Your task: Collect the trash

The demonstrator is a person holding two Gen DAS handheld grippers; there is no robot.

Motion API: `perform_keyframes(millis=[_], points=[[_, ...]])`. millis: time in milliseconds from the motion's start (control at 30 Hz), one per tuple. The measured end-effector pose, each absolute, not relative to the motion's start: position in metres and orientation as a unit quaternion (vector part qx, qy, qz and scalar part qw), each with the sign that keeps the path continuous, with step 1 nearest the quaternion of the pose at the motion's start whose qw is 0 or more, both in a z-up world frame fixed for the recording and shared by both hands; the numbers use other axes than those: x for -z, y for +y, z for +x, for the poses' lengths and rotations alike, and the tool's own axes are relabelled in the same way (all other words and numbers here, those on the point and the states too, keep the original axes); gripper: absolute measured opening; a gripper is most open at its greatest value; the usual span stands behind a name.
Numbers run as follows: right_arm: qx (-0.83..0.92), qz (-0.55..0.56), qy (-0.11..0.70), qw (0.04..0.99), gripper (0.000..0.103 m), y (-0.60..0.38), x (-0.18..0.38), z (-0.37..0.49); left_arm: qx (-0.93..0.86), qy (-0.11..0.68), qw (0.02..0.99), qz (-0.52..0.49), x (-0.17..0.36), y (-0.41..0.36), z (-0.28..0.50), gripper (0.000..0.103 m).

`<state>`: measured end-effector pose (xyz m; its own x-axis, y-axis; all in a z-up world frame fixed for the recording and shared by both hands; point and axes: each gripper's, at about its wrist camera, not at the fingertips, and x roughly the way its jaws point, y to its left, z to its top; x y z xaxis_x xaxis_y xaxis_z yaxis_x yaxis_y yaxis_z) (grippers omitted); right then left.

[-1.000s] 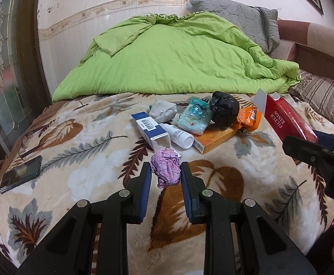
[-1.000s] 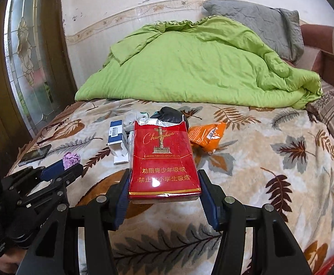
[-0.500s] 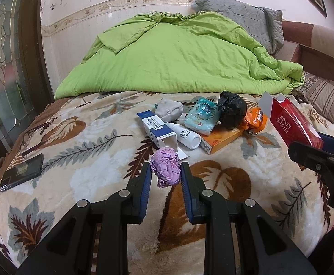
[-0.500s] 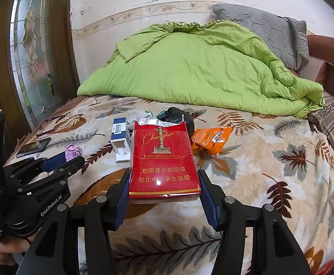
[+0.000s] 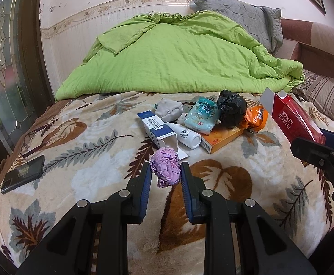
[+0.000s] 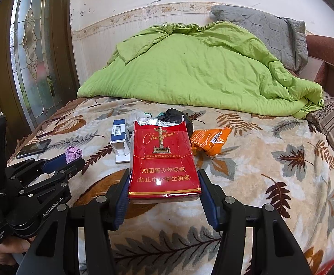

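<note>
My left gripper (image 5: 166,171) is shut on a crumpled purple paper ball (image 5: 166,169), held above the leaf-patterned blanket (image 5: 75,171). The same ball (image 6: 73,154) shows at the left gripper's tips in the right wrist view. My right gripper (image 6: 164,181) is shut on a red cigarette pack (image 6: 163,160) with torn foil at its top; that pack (image 5: 295,119) sits at the right edge of the left wrist view. More trash lies mid-bed: a blue-and-white box (image 5: 156,130), a white bottle (image 5: 186,135), a teal packet (image 5: 202,115), a black bag (image 5: 232,108), an orange wrapper (image 5: 255,116), an orange box (image 5: 222,137).
A green quilt (image 5: 178,55) and grey pillow (image 5: 242,18) fill the far half of the bed. A dark phone (image 5: 23,174) and eyeglasses (image 5: 32,141) lie near the left edge. A grey cloth wad (image 5: 169,110) sits beside the trash. A glass-panelled door (image 6: 31,52) stands left.
Both views have shifted slightly, with the bed sitting a little lower in frame. Both grips are unchanged.
</note>
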<state>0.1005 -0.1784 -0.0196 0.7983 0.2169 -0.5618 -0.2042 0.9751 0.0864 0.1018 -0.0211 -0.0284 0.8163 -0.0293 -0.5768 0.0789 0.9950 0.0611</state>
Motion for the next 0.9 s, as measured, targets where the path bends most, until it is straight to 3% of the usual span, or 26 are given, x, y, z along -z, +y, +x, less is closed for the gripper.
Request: perform_keyframes(millis=[900], points=[[-0.111,0.011,0.297,0.948,0.059,-0.179,0.0197,0.1004,0.031,0.302,0.952,0.042,0.0296,-0.0215,0.1022,0.024]])
